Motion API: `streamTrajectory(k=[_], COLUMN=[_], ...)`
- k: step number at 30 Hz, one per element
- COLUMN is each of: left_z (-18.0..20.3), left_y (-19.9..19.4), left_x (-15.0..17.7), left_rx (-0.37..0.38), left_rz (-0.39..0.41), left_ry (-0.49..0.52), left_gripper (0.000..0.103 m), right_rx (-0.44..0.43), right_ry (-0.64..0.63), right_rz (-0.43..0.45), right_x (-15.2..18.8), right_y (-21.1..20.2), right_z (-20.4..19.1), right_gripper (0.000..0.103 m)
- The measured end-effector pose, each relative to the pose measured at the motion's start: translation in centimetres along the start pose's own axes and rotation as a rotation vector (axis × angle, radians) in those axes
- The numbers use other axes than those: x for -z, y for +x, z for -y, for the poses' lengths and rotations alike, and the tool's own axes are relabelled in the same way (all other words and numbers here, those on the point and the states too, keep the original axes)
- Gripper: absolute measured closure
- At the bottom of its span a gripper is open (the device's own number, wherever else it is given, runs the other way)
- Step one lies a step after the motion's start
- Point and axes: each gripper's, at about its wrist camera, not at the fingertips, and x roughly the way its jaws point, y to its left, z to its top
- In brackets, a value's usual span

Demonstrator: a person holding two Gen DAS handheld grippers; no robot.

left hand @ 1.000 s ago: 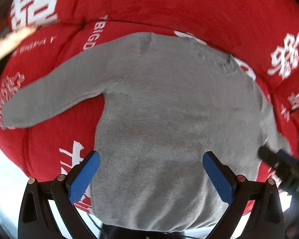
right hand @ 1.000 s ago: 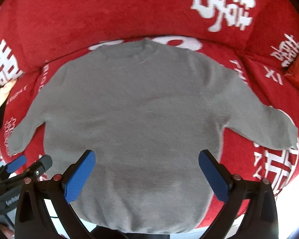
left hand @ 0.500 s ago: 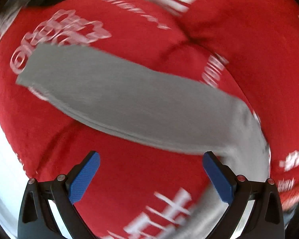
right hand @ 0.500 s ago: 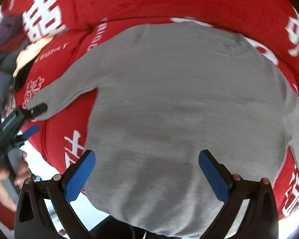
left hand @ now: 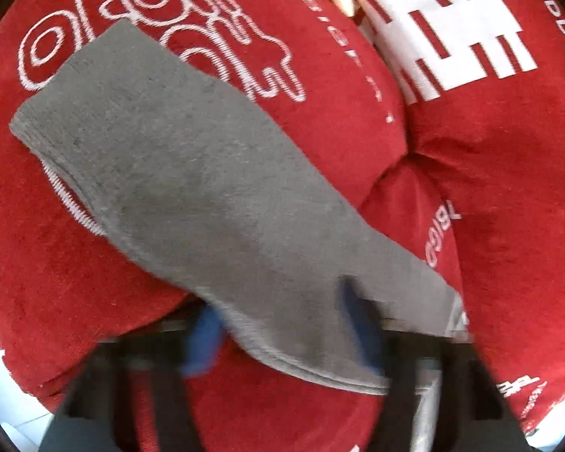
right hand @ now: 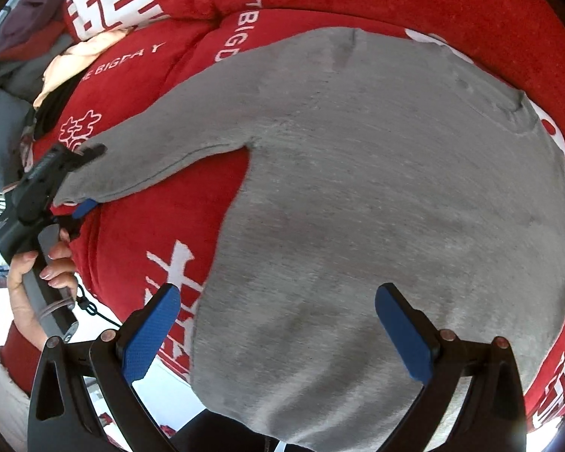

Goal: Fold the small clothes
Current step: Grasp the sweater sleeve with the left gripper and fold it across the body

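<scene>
Big red plush sofa cover with white printed characters (right hand: 158,226) is filling both views, with the grey knitted child's sweater (right hand: 376,188) lying spread flat on the seat, neck toward the far backrest, hem toward the near edge. Its left sleeve (left hand: 177,173) is stretching out to the left over the red cover. A second ago the left gripper (left hand: 282,335) was hanging wide over the sweater's hem; now it is down at the sleeve and its jaws are closing, with the sleeve fabric between the blue pads (left hand: 203,339). That view is blurred, so probably the pads are not pressing fully yet. From the right wrist view the same left gripper (right hand: 81,184) is sitting at the cuff end, held by a hand (right hand: 37,275). The right gripper (right hand: 278,335) has also shifted leftward across the sweater, and is hovering released over the lower body, nothing between its jaws. Meaning: the sleeve fold is starting; body fold not yet begun.
</scene>
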Motion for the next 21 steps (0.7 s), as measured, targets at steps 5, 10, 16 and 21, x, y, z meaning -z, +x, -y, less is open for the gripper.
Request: streamTrajectory(k=[5, 10, 16, 21], left_z=[1.1, 6.6, 16.3, 25.1], left_y=[-0.9, -3.5, -5.6, -4.4], left_x=[-0.2, 0.3, 3.7, 9.7], left_rx=[-0.001, 0.048, 0.111, 0.192], left_rz=[0.046, 0.109, 0.150, 0.120], left_ry=[0.075, 0.257, 0.491, 0.683], left_gripper=[0.091, 0.091, 0.091, 0.091], right_rx=[-0.017, -0.026, -0.033, -0.023], right_ry=[0.010, 0.039, 0.119, 0.191], right_rz=[0.011, 0.037, 0.046, 0.094], right_x=[-0.1, 0.9, 2.3, 3.8], right_y=[-0.8, -1.7, -3.0, -5.4], right_z=[-0.4, 0.8, 4.1, 8.5], right_gripper=[0.000, 0.000, 0.000, 0.000])
